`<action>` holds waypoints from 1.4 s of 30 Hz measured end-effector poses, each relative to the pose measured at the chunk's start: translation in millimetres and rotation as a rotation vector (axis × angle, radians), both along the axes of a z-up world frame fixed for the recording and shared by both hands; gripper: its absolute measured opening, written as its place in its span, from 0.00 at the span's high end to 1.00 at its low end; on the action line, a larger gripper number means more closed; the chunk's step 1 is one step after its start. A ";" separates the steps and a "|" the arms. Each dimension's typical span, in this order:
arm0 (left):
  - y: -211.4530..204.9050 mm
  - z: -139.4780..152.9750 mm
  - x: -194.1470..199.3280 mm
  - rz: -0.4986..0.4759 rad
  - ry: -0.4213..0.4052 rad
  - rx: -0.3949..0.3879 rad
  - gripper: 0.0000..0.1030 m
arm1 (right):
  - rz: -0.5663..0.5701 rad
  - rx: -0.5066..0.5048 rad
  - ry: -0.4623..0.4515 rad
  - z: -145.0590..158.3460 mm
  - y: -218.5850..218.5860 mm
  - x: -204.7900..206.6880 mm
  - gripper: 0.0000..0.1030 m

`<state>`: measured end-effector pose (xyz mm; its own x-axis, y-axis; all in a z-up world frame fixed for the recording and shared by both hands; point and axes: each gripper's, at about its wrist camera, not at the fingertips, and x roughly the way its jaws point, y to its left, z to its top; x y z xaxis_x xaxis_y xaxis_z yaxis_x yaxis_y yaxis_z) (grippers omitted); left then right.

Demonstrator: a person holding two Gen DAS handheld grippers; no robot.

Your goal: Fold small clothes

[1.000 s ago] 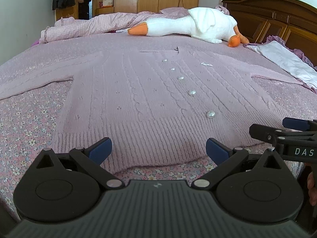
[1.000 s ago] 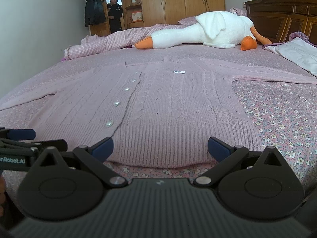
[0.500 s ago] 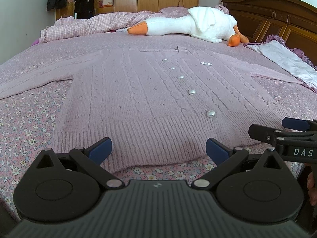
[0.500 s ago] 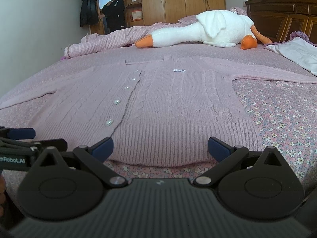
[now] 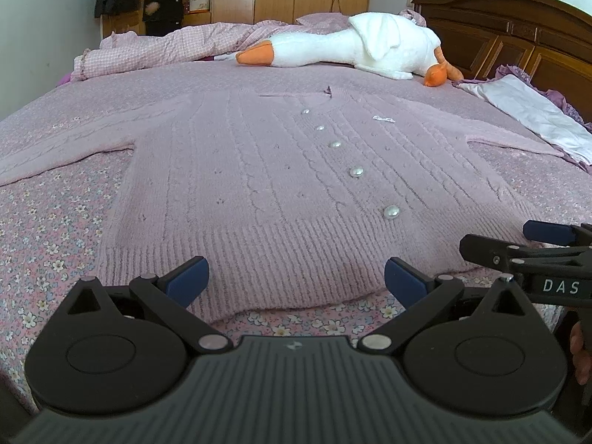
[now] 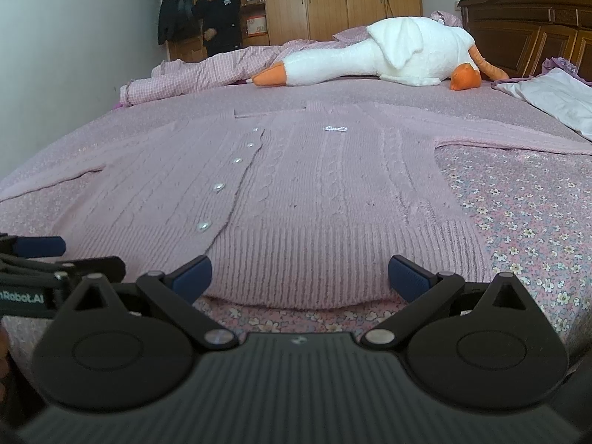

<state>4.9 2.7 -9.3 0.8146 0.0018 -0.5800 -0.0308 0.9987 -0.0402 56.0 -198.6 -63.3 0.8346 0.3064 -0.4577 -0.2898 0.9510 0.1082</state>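
Two hand-held grippers are in play, both with jaws spread wide and holding nothing: the left hand-held gripper [image 5: 294, 283] and the right hand-held gripper [image 6: 299, 277] sit side by side, low over the near edge of the bed [image 5: 48, 259], each aimed along the garment toward the headboard [image 5: 518, 37]. Just ahead of the fingertips lies the ribbed hem [image 6: 333, 259] of a pink knitted cardigan [image 5: 259, 170], spread flat and face-up on the floral bedcover, buttoned down the front, with the left sleeve [image 5: 66, 151] and the right sleeve [image 6: 518, 140] stretched outward to either side. Folding appears not yet begun; the step in hand is judged to be the approach for a first grasp. For a clean result, each hand-held gripper should close on one layer pair at a hem corner or a sleeve, not on the bedcover beneath, since the knit lies flush against it. The knit is likely soft and stretchy, so both sides should be lifted evenly to keep the button line [image 5: 355, 172] straight. A plush goose [image 5: 355, 51] and a white cloth [image 5: 532, 118] lie well apart from the cardigan, and a bystander [image 6: 220, 18] stands by the wardrobe.
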 end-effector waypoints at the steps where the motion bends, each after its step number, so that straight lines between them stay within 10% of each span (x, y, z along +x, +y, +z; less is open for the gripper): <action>1: 0.0 -0.1 -0.2 0.001 0.000 0.000 0.00 | 0.001 -0.001 0.001 -0.6 -0.1 -0.6 0.00; 42: 4.8 7.6 -1.8 0.021 -0.005 -0.009 0.00 | 0.036 -0.033 -0.001 5.8 15.1 -1.5 0.00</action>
